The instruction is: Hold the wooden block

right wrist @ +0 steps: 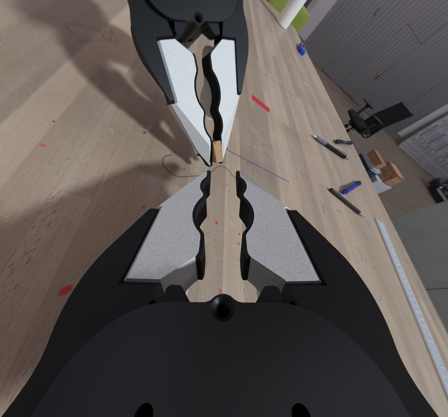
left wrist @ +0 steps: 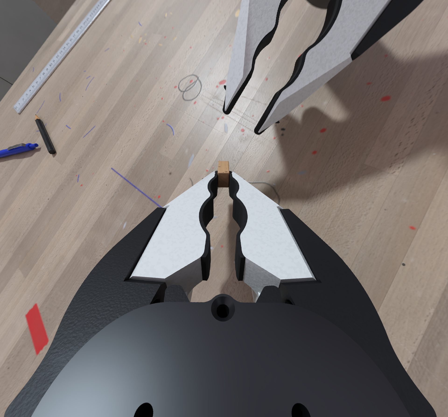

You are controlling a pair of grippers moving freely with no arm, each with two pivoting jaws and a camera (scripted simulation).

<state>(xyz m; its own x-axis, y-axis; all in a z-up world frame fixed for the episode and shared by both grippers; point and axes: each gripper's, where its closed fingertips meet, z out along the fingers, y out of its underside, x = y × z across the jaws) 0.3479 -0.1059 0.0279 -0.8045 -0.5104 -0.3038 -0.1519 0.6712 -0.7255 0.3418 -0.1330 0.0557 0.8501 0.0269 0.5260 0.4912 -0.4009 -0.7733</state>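
Wooden block (left wrist: 223,173) sits pinched at the very tips of the left gripper (left wrist: 223,175), its jaws closed onto the block's two sides, above the table (left wrist: 121,138) at twelve o'clock from the camera. The right gripper (right wrist: 222,175) hangs empty with jaws partly parted, facing the block (right wrist: 217,151) from close by. To hold well, I judge a steady squeeze and no tilting matters most: the grip is only at the tips, so the block could slip out. A pencil (left wrist: 45,135) lies off at nine o'clock.
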